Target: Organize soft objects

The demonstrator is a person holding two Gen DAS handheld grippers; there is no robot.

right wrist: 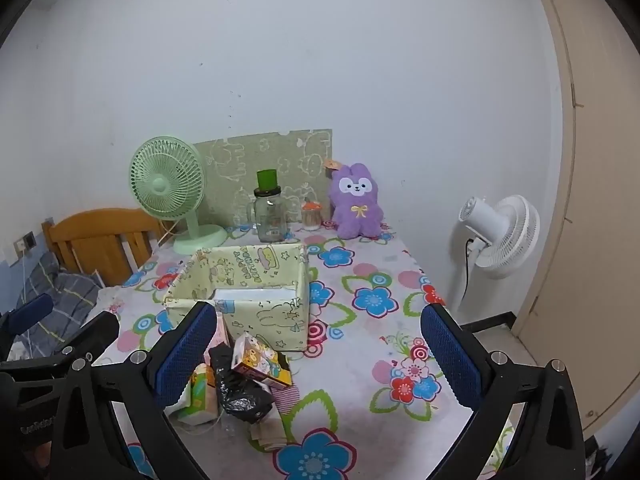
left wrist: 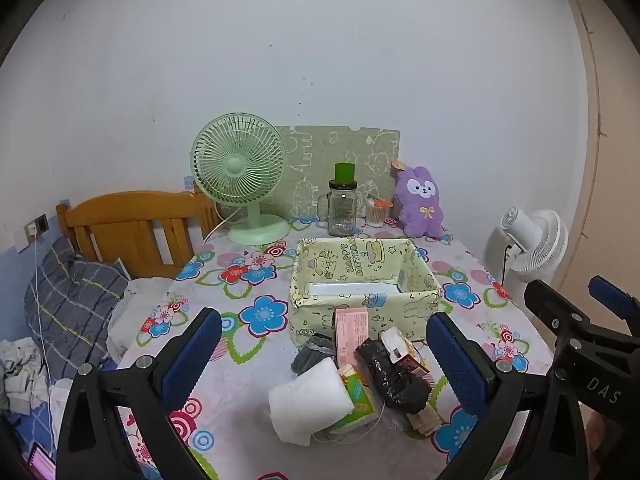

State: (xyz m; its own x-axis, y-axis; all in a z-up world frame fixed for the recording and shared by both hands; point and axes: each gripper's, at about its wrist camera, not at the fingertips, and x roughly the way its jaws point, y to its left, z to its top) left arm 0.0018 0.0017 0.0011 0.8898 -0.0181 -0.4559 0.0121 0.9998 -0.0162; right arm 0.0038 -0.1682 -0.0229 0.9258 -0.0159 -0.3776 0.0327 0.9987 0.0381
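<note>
A yellow fabric basket (left wrist: 428, 276) (right wrist: 296, 308) stands mid-table, holding only a white liner. In front of it lies a pile: white folded cloth (left wrist: 308, 396), grey sock (left wrist: 314, 350), green tissue pack (left wrist: 358, 396) (right wrist: 198, 394), pink packet (left wrist: 351, 332), black crinkled bag (left wrist: 394, 376) (right wrist: 240, 388), cartoon-print box (right wrist: 262, 364). My left gripper (left wrist: 324, 354) is open, its fingers either side of the pile. My right gripper (right wrist: 320, 342) is open and empty, the pile by its left finger. A purple plush rabbit (left wrist: 420, 202) (right wrist: 357, 202) sits at the back.
Flowered tablecloth (left wrist: 256, 288) (right wrist: 360, 320). At the back stand a green desk fan (left wrist: 240, 176) (right wrist: 170, 188), a glass jar with green lid (left wrist: 343, 206) (right wrist: 270, 210) and a cotton-swab pot (left wrist: 377, 212). White floor fan (right wrist: 500, 236) at right, bed with wooden headboard (left wrist: 132, 224) at left.
</note>
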